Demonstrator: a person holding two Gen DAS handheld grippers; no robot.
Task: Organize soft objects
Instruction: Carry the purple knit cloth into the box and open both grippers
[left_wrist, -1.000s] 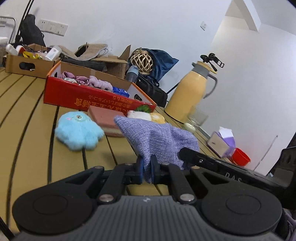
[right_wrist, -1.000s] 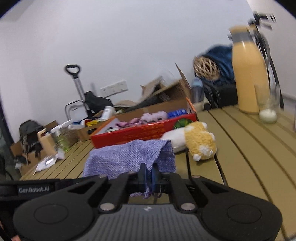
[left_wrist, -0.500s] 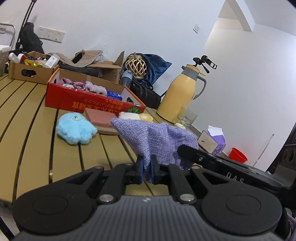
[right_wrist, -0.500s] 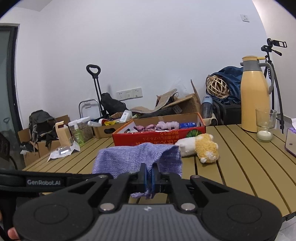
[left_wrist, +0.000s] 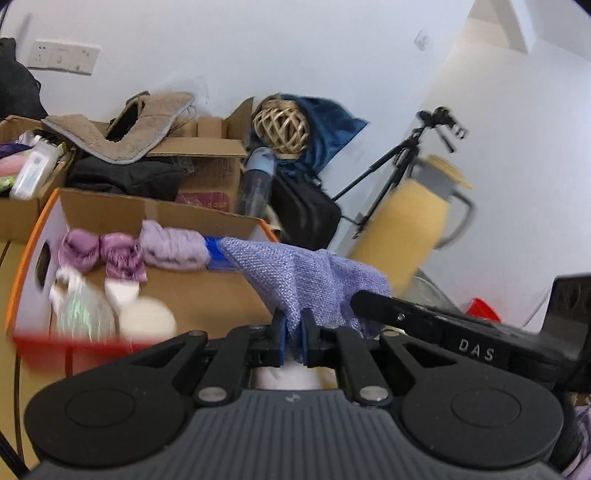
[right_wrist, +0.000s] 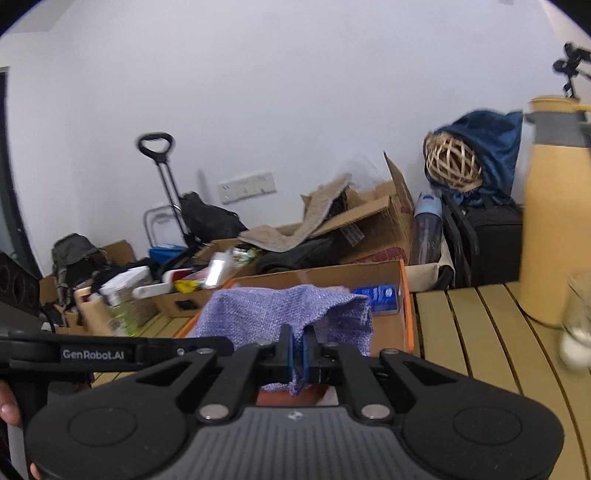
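Note:
Both grippers hold one purple knitted cloth (left_wrist: 306, 273) stretched between them. My left gripper (left_wrist: 293, 338) is shut on one edge of it. My right gripper (right_wrist: 299, 350) is shut on the other edge of the cloth (right_wrist: 280, 310). The cloth hangs over the open red cardboard box (left_wrist: 33, 240), whose far wall also shows in the right wrist view (right_wrist: 369, 273). Inside the box lie purple and pink soft bundles (left_wrist: 147, 247), a blue packet (right_wrist: 380, 297) and pale blurred items (left_wrist: 122, 310).
A yellow thermos (right_wrist: 554, 221) and a glass (right_wrist: 578, 317) stand on the slatted wooden table (right_wrist: 480, 350) to the right. Behind the box are cardboard boxes with clutter (left_wrist: 192, 158), a wicker ball (left_wrist: 280, 127), a black bag (left_wrist: 306, 214) and a tripod (left_wrist: 399, 158).
Both grippers have carried the cloth forward and up, from above the near table to over the red box. The blue plush, the pink item and the dog plush have dropped out of view.

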